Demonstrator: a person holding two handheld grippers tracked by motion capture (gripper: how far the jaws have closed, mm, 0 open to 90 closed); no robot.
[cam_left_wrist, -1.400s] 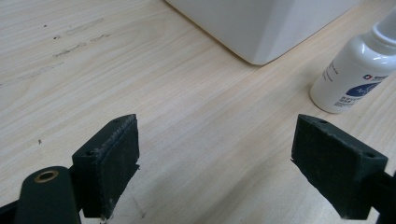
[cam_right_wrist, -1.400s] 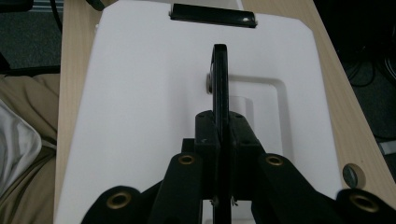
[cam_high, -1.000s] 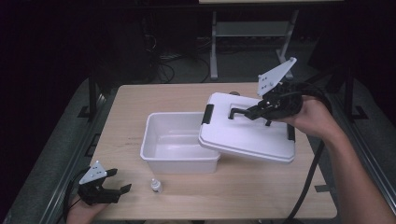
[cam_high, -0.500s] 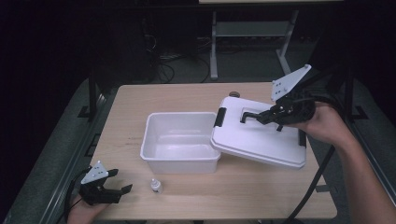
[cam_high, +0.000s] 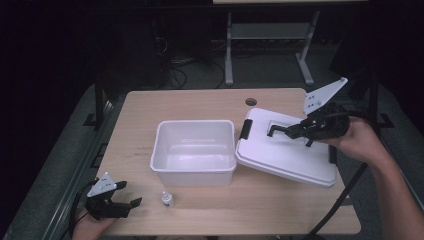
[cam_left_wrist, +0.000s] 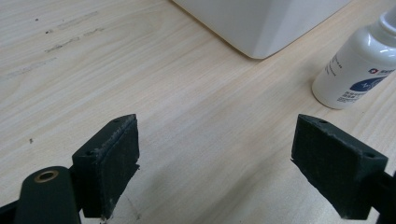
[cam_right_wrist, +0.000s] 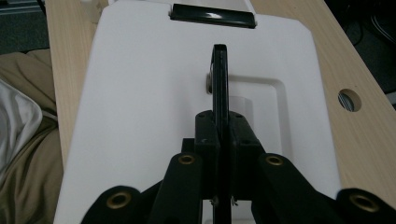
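An open white bin (cam_high: 195, 150) sits near the middle of the light wooden table (cam_high: 150, 107), and everything else is placed here by reference to it. Just to the bin's right, its white lid (cam_high: 285, 150) is held tilted, the lid's near-left edge close against the bin's right wall and its black latch (cam_high: 245, 129) facing the bin's upper right corner; whether the lid actually rests on the table cannot be told from the high view. The right gripper (cam_high: 291, 130) comes in from the right of the bin, held by the person's right hand (cam_high: 357, 140), and its jaws are pressed together on the lid's black handle (cam_right_wrist: 220, 88), which stands edge-on between them in the right gripper view (the recess under the handle shows pale behind it). In that same view the latch (cam_right_wrist: 212, 16) lies at the lid's far end, and a round hole in the table (cam_right_wrist: 349, 99) shows off to the side. In front of the bin, near its front left corner, stands a small white bottle (cam_high: 167, 199), upright, with a printed label. Farther to the front left of the bin, at the table's near corner, the left gripper (cam_high: 127, 207) rests low with its jaws spread wide and nothing between them; in the left gripper view the bottle (cam_left_wrist: 357, 70) stands beyond the right-hand jaw, apart from it, with a corner of the bin (cam_left_wrist: 261, 23) behind.
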